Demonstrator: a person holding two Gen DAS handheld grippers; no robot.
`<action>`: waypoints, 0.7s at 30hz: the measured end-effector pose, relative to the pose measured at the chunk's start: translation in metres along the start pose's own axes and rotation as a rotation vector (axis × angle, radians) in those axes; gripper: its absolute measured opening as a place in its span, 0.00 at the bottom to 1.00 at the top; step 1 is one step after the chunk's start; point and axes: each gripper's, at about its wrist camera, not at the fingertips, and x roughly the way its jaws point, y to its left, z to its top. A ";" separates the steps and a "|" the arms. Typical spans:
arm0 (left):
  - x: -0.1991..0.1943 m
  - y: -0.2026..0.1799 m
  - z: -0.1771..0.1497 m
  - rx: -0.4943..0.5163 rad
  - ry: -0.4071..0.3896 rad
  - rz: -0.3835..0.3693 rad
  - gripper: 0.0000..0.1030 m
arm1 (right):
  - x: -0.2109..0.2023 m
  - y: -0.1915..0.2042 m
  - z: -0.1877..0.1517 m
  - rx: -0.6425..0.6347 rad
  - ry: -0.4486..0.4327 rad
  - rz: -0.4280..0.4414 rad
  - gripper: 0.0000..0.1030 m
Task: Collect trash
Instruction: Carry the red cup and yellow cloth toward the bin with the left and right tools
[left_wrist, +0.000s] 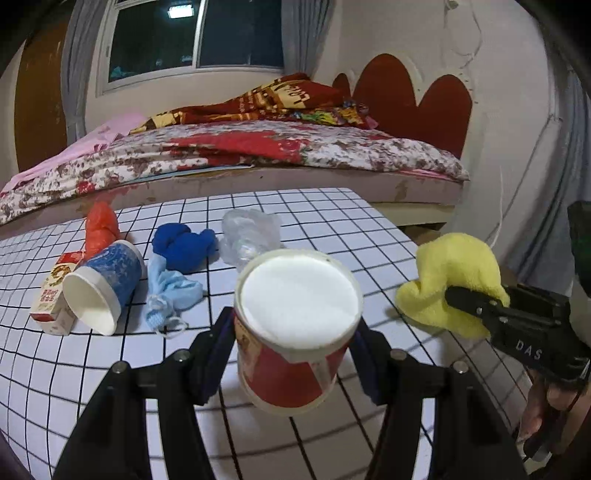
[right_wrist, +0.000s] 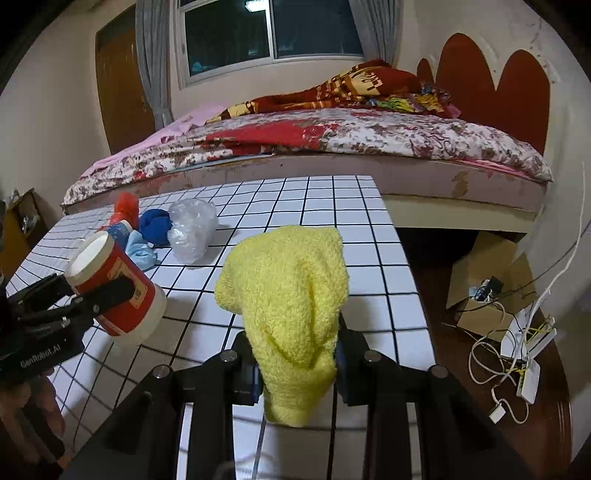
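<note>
- The red paper tub with a white rim sits clamped between the 2 fingers of the left gripper, tilted and lifted clear of the grid-patterned table; the pads press on its sides, so the jaws stand partly apart around it.
- The yellow cloth hangs bunched from the right gripper, whose jaws are clenched tight on its lower end, above the near right part of the table.
- In the left wrist view the right gripper and the cloth show at the right edge, with a hand under the tool.
- Still lying on the far left of the table: a blue paper cup on its side, a small carton touching it, an orange bag, a dark blue cloth, a light blue mask and a crumpled clear plastic bag.
- Beyond the table is a bed.
</note>
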 end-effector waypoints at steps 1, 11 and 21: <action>-0.003 -0.003 -0.002 0.005 0.001 -0.005 0.59 | -0.005 -0.001 -0.002 0.003 -0.006 -0.002 0.31; -0.033 -0.043 -0.018 0.075 -0.014 -0.048 0.59 | -0.062 -0.015 -0.025 0.040 -0.059 -0.023 0.31; -0.061 -0.076 -0.027 0.119 -0.035 -0.095 0.59 | -0.121 -0.028 -0.040 0.079 -0.129 -0.041 0.31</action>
